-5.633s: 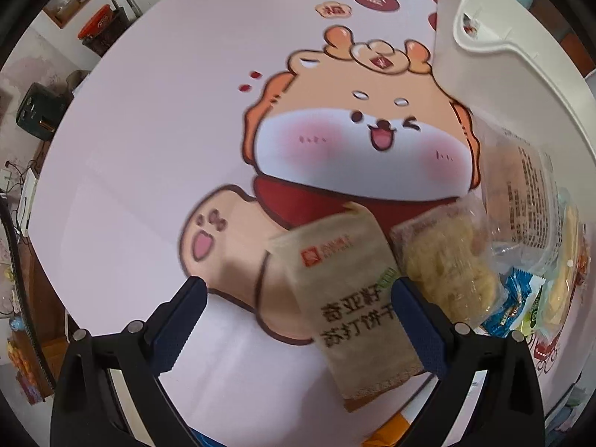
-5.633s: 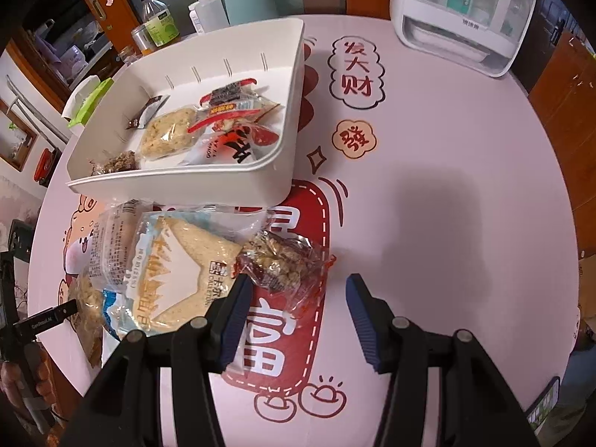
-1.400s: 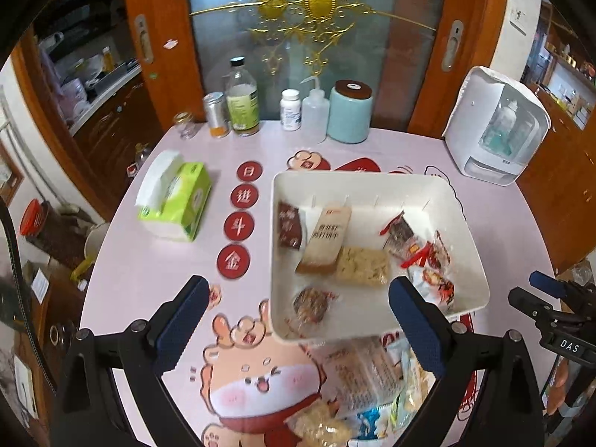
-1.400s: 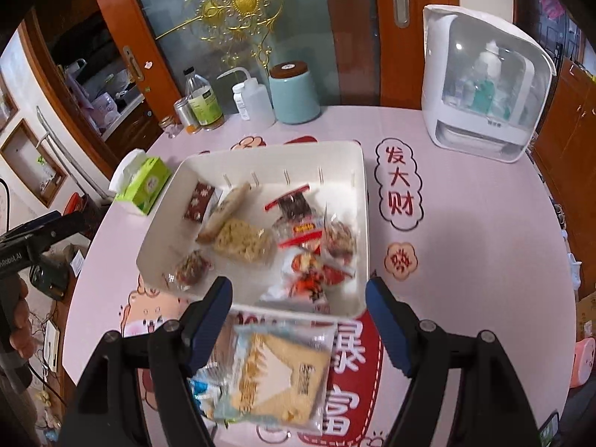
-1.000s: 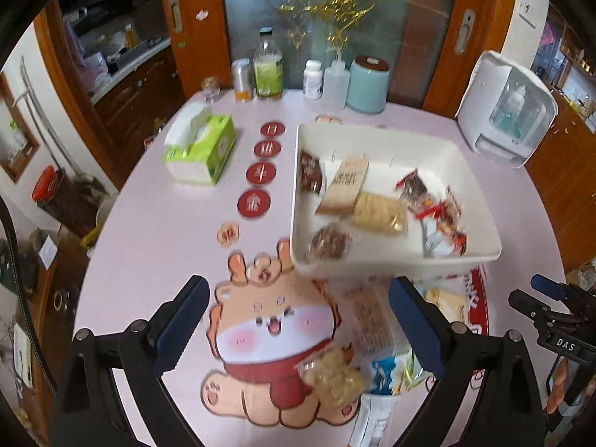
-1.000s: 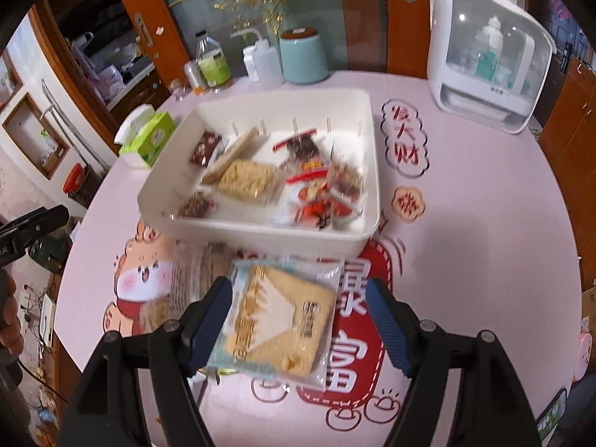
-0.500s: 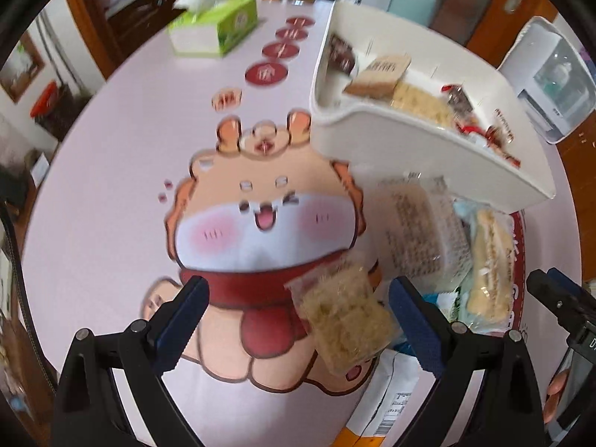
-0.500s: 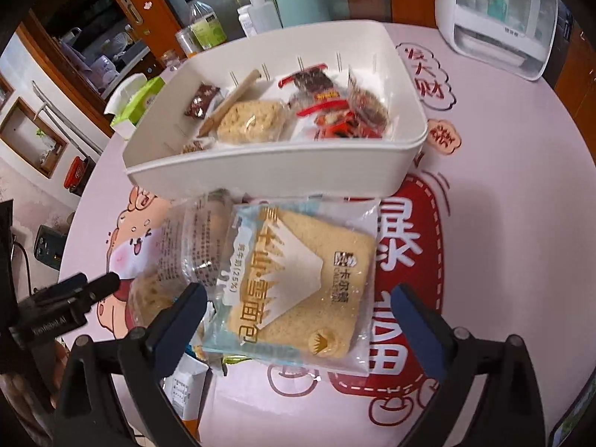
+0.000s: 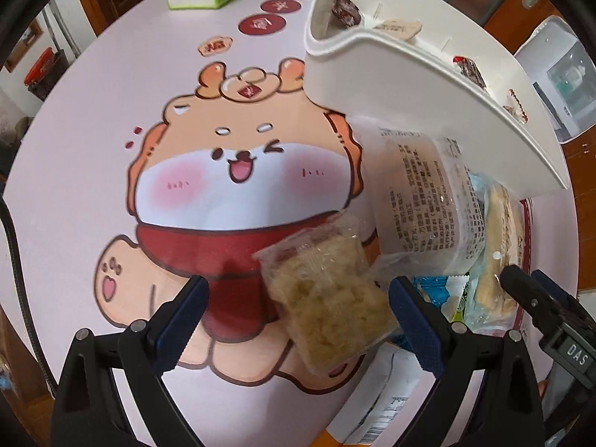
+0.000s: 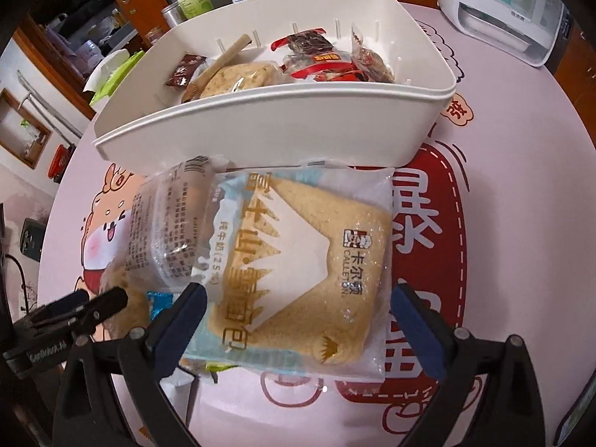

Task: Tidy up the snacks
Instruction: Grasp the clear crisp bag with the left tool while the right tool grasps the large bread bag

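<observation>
Your left tool stands spread over the clear-wrapped crispy snack square, its pads on either side of the packet and not touching it, while your right tool, jaws just opened as wide as they go, straddles the big toast-bread packet without pressing it. Both packets lie on the pink cartoon-printed bench, in the loose pile just in front of the white bin. The risk here is the pile itself: the bread bag overlaps the clear printed pastry packet and sits over a blue sachet, so a close on the slack film could drag a neighbour along or let the bag slide out of the pads. The snack square lies skewed between the left pads, and a pinch on its corner may twist it or crush its brittle filling. Your two tools also work near each other, so a swing could make them collide. The bin already holds a dark chocolate-coloured sachet, a tan biscuit bar, another crispy square and several red-wrapped snacks.
</observation>
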The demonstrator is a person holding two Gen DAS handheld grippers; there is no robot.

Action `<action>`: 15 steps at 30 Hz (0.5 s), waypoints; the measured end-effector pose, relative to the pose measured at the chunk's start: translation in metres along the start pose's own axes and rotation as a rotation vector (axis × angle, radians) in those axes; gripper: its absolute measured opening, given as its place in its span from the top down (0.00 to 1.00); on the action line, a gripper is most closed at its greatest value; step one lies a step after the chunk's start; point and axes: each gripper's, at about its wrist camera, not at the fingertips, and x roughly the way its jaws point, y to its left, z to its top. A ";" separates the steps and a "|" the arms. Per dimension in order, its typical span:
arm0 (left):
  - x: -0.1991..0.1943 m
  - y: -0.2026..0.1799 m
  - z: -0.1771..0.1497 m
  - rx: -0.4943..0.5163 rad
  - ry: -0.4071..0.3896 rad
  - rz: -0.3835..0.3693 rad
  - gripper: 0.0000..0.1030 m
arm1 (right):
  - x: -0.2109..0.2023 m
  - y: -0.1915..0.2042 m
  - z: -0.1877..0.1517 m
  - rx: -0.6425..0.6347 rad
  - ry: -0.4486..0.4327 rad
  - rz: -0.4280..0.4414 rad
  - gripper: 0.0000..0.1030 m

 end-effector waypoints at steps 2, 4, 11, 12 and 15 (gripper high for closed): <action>0.004 -0.002 -0.001 -0.009 0.017 -0.010 0.06 | 0.003 0.000 0.001 0.005 0.002 -0.003 0.03; 0.008 -0.005 -0.001 -0.009 0.025 -0.008 0.06 | 0.008 -0.001 0.001 0.010 0.013 -0.013 0.03; 0.016 -0.011 -0.004 0.008 0.026 0.018 0.06 | 0.009 -0.001 0.005 0.036 0.025 0.052 0.00; 0.018 -0.010 -0.005 0.004 0.029 0.020 0.06 | 0.009 0.001 0.005 0.027 0.020 0.052 0.00; 0.023 -0.008 -0.003 -0.011 0.038 0.020 0.08 | 0.012 0.015 0.005 -0.028 0.018 0.014 0.00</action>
